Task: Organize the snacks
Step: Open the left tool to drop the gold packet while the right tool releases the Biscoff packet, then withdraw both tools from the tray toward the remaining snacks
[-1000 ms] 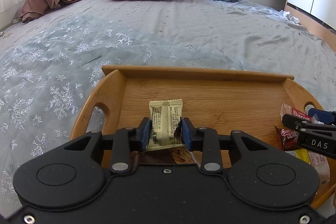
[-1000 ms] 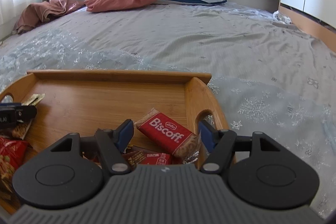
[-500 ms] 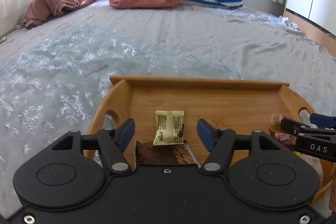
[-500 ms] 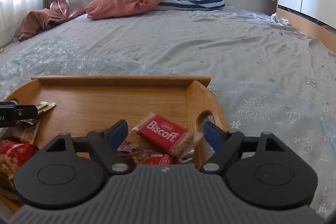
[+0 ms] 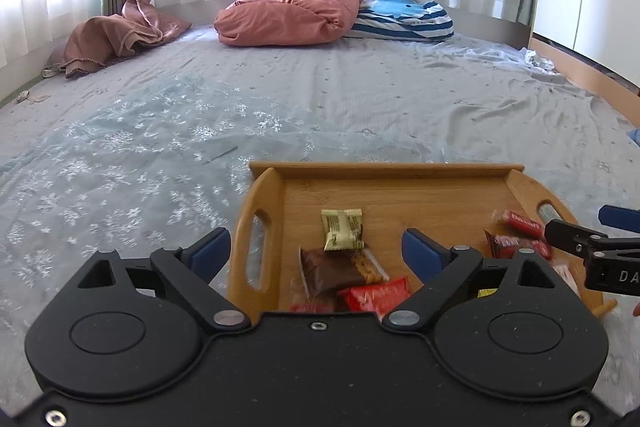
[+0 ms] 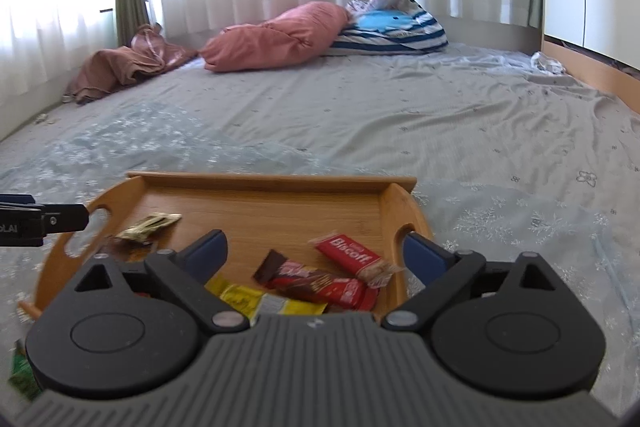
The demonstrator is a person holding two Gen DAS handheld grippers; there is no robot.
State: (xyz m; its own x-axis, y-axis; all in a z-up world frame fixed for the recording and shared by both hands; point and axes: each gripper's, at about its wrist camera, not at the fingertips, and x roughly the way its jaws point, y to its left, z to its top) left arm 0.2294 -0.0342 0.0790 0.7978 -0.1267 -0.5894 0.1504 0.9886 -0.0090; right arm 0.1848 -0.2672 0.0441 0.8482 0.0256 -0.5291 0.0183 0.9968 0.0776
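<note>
A wooden tray (image 5: 400,173) with handle cut-outs lies on the bed and also shows in the right wrist view (image 6: 280,181). In it lie a beige snack packet (image 5: 341,234), a brown packet (image 5: 336,271), a red packet (image 5: 376,297), a red Biscoff packet (image 6: 348,254), a dark red packet (image 6: 320,283) and a yellow packet (image 6: 256,301). My left gripper (image 5: 316,251) is open and empty, raised over the tray's near left corner. My right gripper (image 6: 316,253) is open and empty, above the tray's near right part.
The tray rests on a grey bedsheet (image 5: 320,99). At the far end lie a pink pillow (image 5: 288,15), a blue striped pillow (image 5: 404,17) and a brown cloth (image 5: 116,39). A wooden bed edge (image 5: 580,75) runs along the right. A green packet (image 6: 22,375) lies beside the tray.
My left gripper let go of the beige packet, which now lies in the tray, opened wide and drew back and up. My right gripper also drew back and up, staying open.
</note>
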